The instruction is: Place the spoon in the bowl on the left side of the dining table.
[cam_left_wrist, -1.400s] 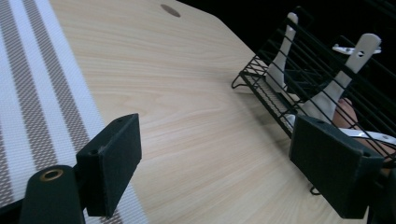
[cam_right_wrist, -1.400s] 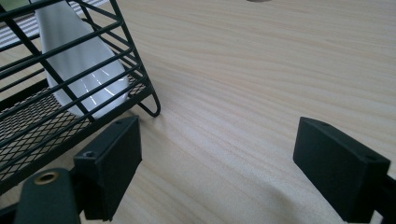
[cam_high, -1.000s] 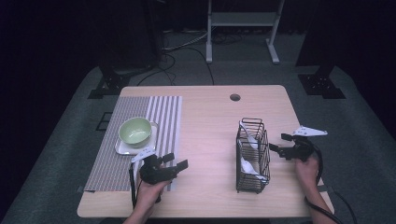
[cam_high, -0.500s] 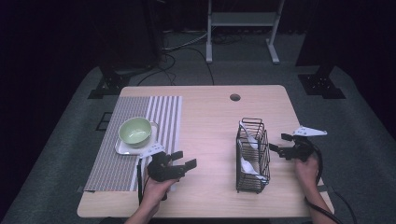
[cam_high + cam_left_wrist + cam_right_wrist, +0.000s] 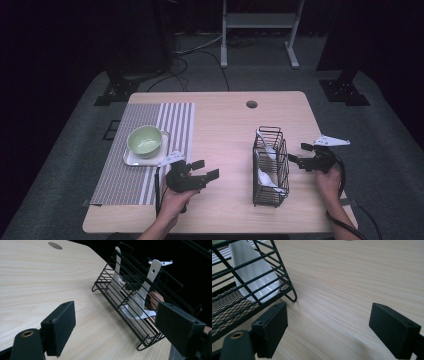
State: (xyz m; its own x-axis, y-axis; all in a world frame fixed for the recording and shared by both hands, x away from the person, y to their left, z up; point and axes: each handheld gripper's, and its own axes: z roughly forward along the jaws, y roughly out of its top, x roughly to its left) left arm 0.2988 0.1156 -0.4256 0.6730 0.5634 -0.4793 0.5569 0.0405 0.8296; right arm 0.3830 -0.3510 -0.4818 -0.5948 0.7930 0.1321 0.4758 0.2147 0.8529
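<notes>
A black wire basket (image 5: 268, 131) stands on the right half of the wooden table (image 5: 225, 125), with two white spoons (image 5: 267, 179) leaning inside it. My left gripper (image 5: 206, 170) is open and holds nothing. It hovers near the table's middle front and points at the basket (image 5: 117, 293), where both spoons (image 5: 147, 285) stand against the wires. My right gripper (image 5: 298, 153) is open just right of the basket, also holding nothing. Its own view has the basket's corner (image 5: 227, 302) and one spoon bowl (image 5: 252, 272) close at the upper left, with bare wood between the jaws.
A green bowl (image 5: 145, 140) sits on a white square plate (image 5: 132, 159) on a striped placemat (image 5: 125, 175) at the left. A cable hole (image 5: 251, 104) lies near the table's far edge. Dark floor and stands surround the table.
My left gripper has moved right, away from the plate and placemat toward the table's middle. The right gripper and the basket have stayed put.
</notes>
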